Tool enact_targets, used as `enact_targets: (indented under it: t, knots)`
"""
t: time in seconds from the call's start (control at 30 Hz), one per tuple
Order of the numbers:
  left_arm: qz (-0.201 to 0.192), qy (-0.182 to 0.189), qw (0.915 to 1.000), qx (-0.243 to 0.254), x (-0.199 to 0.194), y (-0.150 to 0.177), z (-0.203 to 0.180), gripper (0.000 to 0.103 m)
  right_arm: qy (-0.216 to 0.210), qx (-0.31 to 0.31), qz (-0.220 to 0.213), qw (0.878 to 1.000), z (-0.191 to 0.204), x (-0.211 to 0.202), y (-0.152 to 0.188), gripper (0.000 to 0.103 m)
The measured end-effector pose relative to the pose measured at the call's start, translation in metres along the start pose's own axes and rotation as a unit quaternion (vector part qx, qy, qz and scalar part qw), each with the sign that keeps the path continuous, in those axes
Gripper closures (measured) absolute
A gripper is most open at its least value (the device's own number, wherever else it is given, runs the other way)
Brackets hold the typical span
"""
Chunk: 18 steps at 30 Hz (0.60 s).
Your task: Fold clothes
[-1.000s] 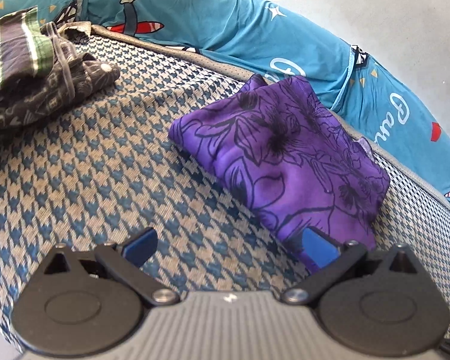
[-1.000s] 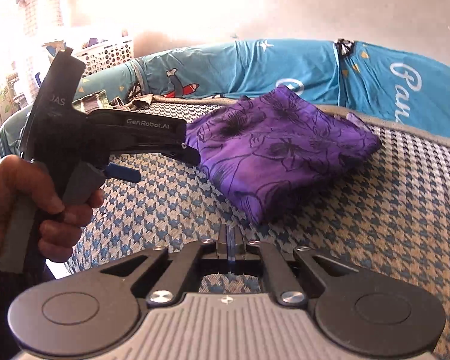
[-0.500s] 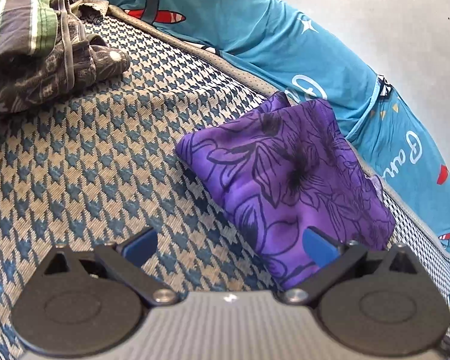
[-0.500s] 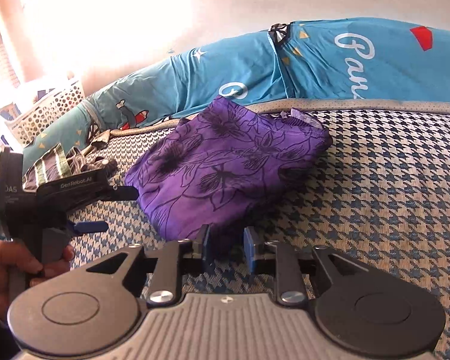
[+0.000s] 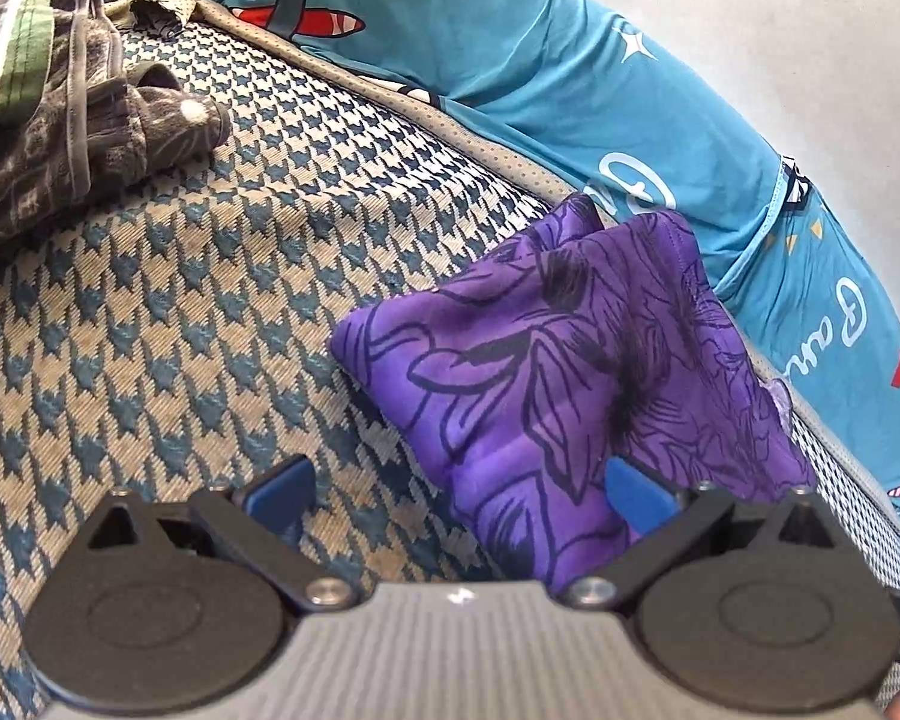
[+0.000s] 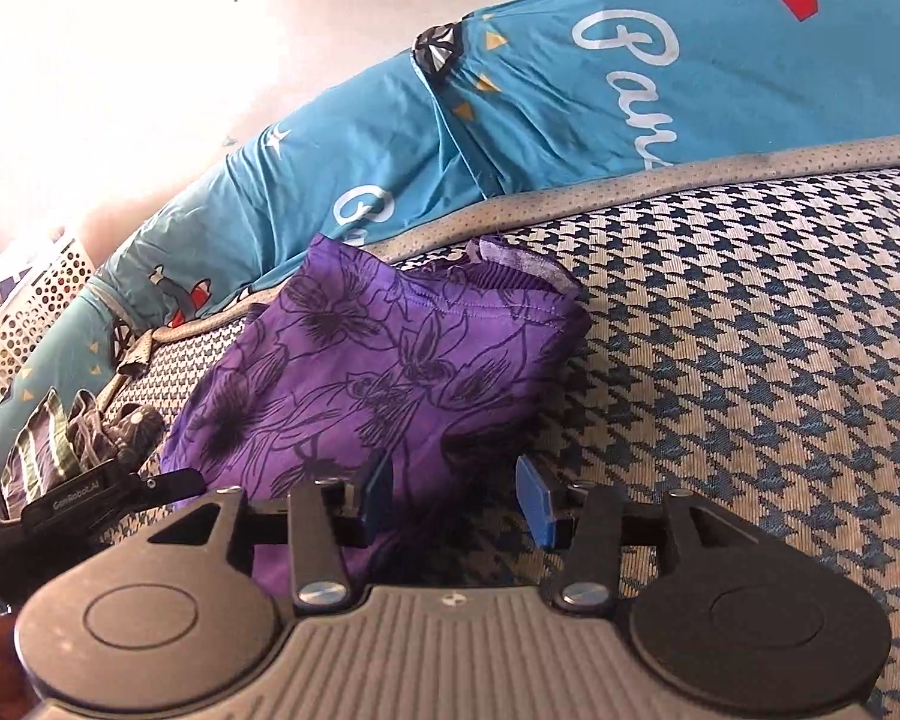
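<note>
1. lying folded on the houndstooth mat (image 5: pixel 168 324), the purple cloth (image 5: pixel 570 372) sits toward the far edge, just beside the teal bedding (image 5: pixel 510 78) that runs along the wall.
2. the left gripper (image 5: pixel 459 489) has its jaws spread wide; its right pad (image 5: pixel 636 495) is over the cloth's near corner, its left pad (image 5: pixel 282 489) over bare mat, and nothing is pinched between them.
3. from the left wrist view the cloth fills the area from 12 to 3 o'clock of the gripper, and its near edge runs down under the gripper body.
4. the right gripper (image 6: pixel 456 498) has just been opening its jaws; they now stand partly apart with the cloth's near edge between them, but the pads don't press on it.
5. in the right wrist view the cloth (image 6: pixel 366 384) spreads from 10 to 12 o'clock of that gripper, its paler hem (image 6: pixel 522 267) at the far end.
6. a heap of other clothes (image 5: pixel 60 120), dark patterned and green-striped, lies on the mat at 10 o'clock in the left view, well apart from the cloth.
7. the left gripper's black handle (image 6: pixel 72 501) shows at 9 o'clock in the right view, with a white basket (image 6: pixel 24 312) beyond the bedding.
</note>
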<state>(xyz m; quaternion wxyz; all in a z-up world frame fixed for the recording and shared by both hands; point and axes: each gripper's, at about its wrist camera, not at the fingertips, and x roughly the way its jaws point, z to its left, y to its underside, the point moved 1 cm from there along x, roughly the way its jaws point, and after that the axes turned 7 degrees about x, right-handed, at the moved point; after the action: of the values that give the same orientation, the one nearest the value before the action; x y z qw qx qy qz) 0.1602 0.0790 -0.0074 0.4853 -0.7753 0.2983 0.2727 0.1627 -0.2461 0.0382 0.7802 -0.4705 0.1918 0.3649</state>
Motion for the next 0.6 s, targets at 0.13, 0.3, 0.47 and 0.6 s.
enact_targets:
  t: [0.13,0.3,0.47,0.6]
  knots:
    - [-0.001,-0.002,0.9999,0.010,0.008,-0.005,-0.003,0.000,0.010,0.020,0.004,1.000,-0.008,0.017,-0.008,0.057]
    - [-0.001,0.002,0.9998,0.019,0.017,-0.012,-0.006,0.000,0.004,0.073,0.009,0.997,-0.027,0.033,-0.019,0.057]
    - [0.000,0.005,0.9995,0.031,0.023,-0.016,-0.010,0.000,-0.016,0.136,0.011,0.991,-0.046,0.046,-0.030,0.056]
    - [-0.002,0.008,0.9993,0.038,0.027,-0.020,-0.012,0.000,-0.024,0.146,0.007,0.989,-0.048,0.057,-0.035,0.056]
